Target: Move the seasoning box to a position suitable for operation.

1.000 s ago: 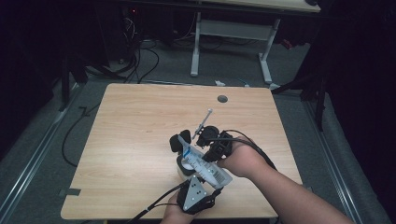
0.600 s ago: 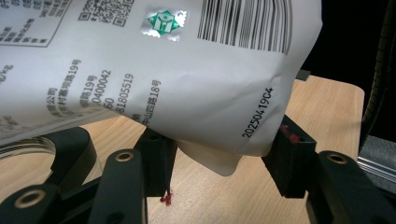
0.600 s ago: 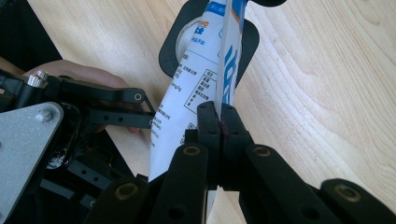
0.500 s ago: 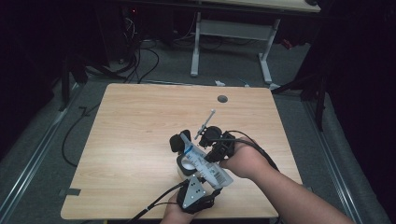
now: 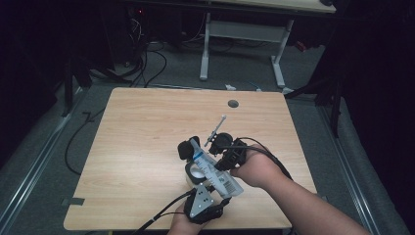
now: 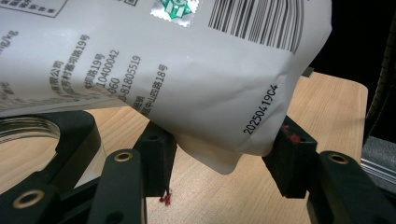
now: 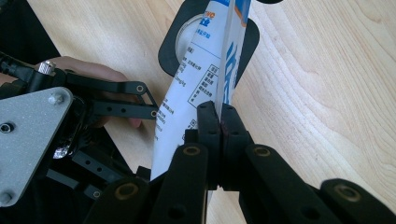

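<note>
Right gripper view showed the right gripper (image 7: 219, 116) pinching the white bag (image 7: 196, 84); the left gripper (image 6: 224, 158) jaws stood spread around its corner, near the table's (image 5: 147, 127) front edge.

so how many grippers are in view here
2. The left gripper is at the table's near edge, jaws either side of the white pouch's corner. The right gripper is just right of it, shut on the pouch's flat seam.
</note>
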`<state>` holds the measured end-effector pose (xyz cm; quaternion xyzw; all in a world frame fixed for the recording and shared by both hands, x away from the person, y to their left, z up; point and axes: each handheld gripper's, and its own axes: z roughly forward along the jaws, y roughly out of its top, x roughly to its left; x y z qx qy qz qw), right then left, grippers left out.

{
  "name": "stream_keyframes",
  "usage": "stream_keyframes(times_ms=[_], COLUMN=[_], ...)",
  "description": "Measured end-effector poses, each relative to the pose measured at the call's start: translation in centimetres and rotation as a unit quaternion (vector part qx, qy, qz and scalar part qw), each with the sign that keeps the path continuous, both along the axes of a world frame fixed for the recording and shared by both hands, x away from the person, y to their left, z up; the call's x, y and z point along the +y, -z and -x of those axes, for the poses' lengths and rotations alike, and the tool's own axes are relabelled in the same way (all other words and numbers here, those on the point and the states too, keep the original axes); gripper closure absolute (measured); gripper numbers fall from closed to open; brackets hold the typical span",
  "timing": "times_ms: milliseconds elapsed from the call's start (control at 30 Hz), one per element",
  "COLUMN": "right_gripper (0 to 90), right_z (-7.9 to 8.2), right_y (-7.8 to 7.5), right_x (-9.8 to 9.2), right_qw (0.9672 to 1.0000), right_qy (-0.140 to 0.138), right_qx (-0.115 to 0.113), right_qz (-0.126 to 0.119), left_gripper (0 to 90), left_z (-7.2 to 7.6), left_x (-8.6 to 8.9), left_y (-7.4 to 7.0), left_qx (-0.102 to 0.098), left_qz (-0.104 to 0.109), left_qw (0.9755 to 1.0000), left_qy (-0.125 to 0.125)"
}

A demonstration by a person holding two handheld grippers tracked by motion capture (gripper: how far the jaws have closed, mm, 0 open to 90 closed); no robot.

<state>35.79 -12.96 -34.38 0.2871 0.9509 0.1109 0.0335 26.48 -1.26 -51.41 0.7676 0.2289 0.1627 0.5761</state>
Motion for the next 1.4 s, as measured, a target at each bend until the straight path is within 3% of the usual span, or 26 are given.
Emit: stream_keyframes(times_ms=[533, 733, 1400], right_gripper=[89.8, 89.8, 89.7], right_z=[0.0, 0.0, -0.2], right_y=[-0.2, -0.2, 0.0], right_x=[-0.3, -0.3, -0.1], right_qw=[1.0000, 1.0000, 1.0000], right_qy=[0.002, 0.000, 0.002], right_qx=[-0.002, -0.001, 0.001], right_qz=[-0.002, -0.001, -0.005], left_gripper=[47.0, 44.9, 41.6], left_z=[0.2, 0.5, 0.8], left_x=[0.2, 0.2, 1.2], left_y=[-0.2, -0.2, -0.1], left_qx=[0.001, -0.012, -0.012], left_qz=[0.004, -0.005, -0.011], left_qw=[1.0000, 0.9999, 0.9997], left_qy=[0.006, 0.008, 0.018])
